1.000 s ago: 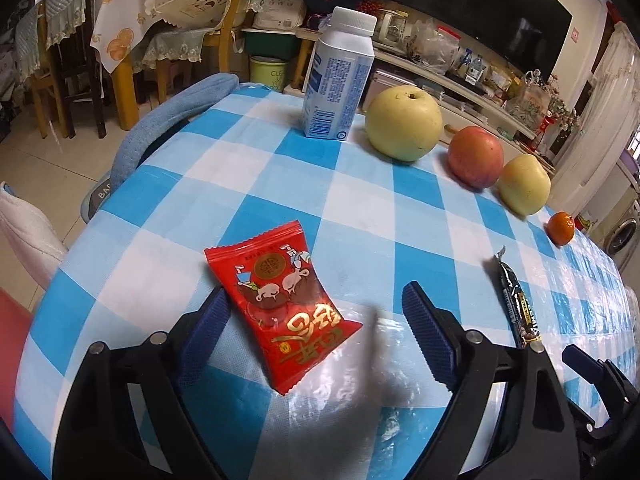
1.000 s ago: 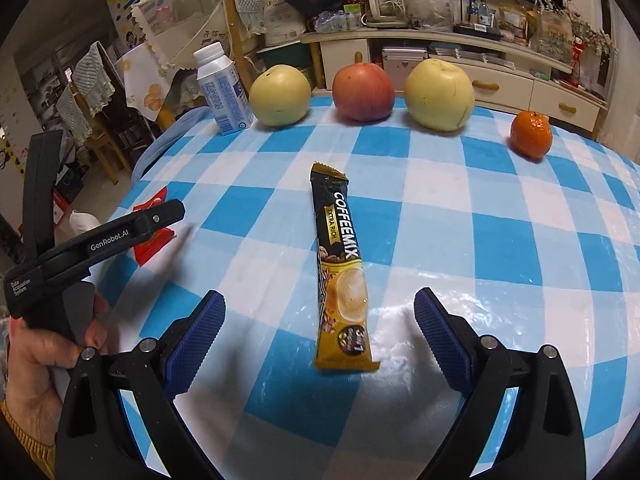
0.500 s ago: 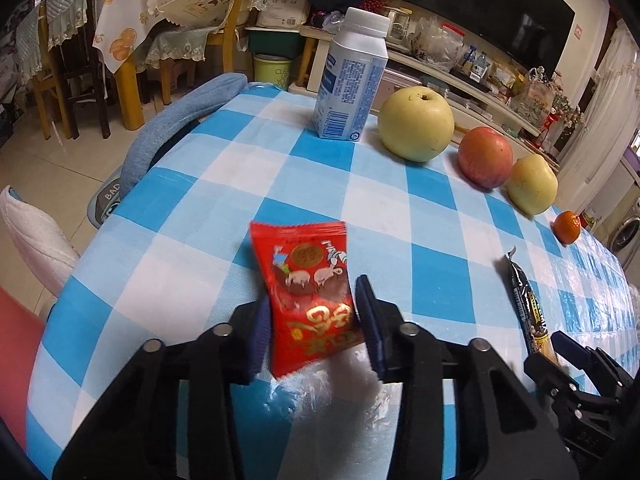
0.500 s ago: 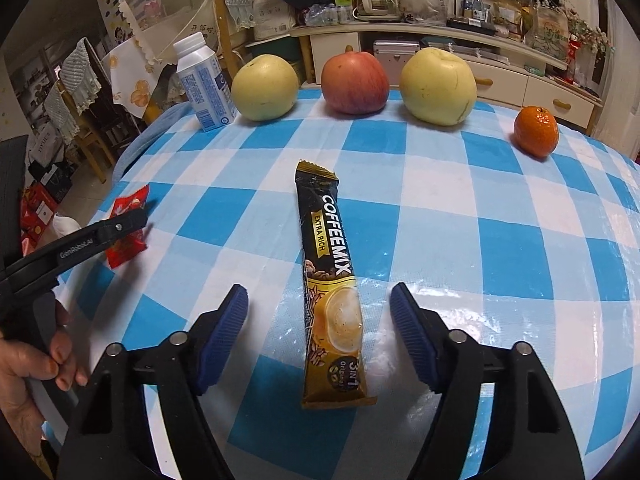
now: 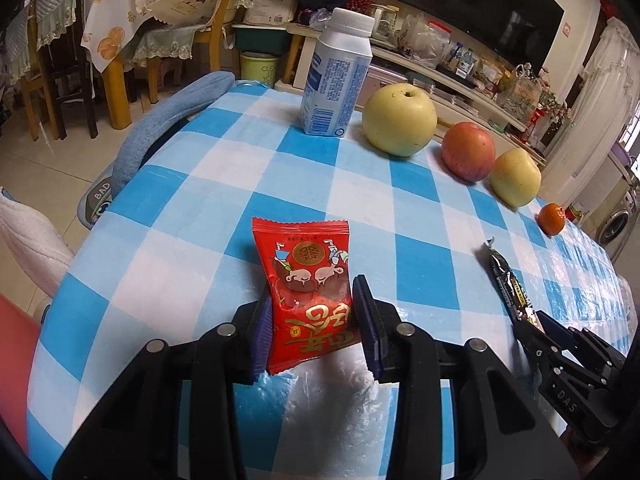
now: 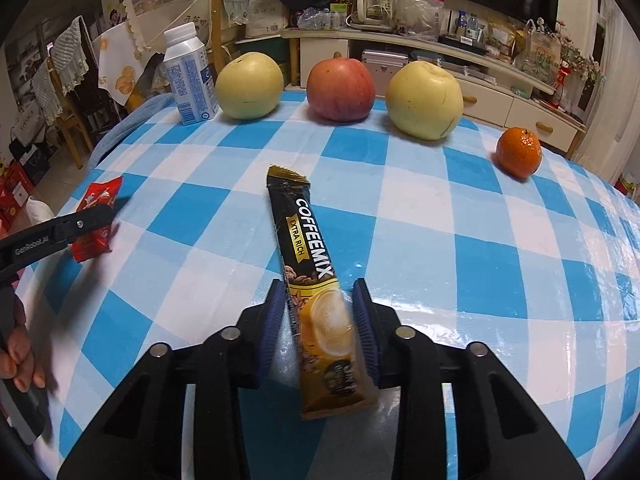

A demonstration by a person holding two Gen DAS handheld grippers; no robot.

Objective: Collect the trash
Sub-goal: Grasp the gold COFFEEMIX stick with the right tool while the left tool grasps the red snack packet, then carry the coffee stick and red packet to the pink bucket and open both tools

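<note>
**Two claws closing on two wrappers at the near edge of the table**

Left to right: the left claw [image 5: 312, 312] is pinching the lower half of the red snack packet [image 5: 306, 280], its blue pads pressing both side edges, so the packet is standing tilted up off the checked table [image 5: 200, 200] rather than lying flat. The grip sits low, probably because that end lay nearest the hand. In the right-wrist view the same claw is showing only as a dark arm across the packet, with part of a hand [image 6: 18, 344] cut off at the frame edge.

The right claw [image 6: 318, 312] has just been closing around the coffee-mix sachet [image 6: 316, 280]; its pads are straddling the lower, pale-printed part, near or touching the edges. Whether they are already pressing cannot be told, as this end is blurred. The sachet is lying lengthwise along the claw's line, which suits a side-on pinch.

Behind, a milk bottle [image 6: 190, 76], three large fruits and an orange [image 6: 519, 152] are standing in a row, likely not trash. No bin is showing in either view.
</note>
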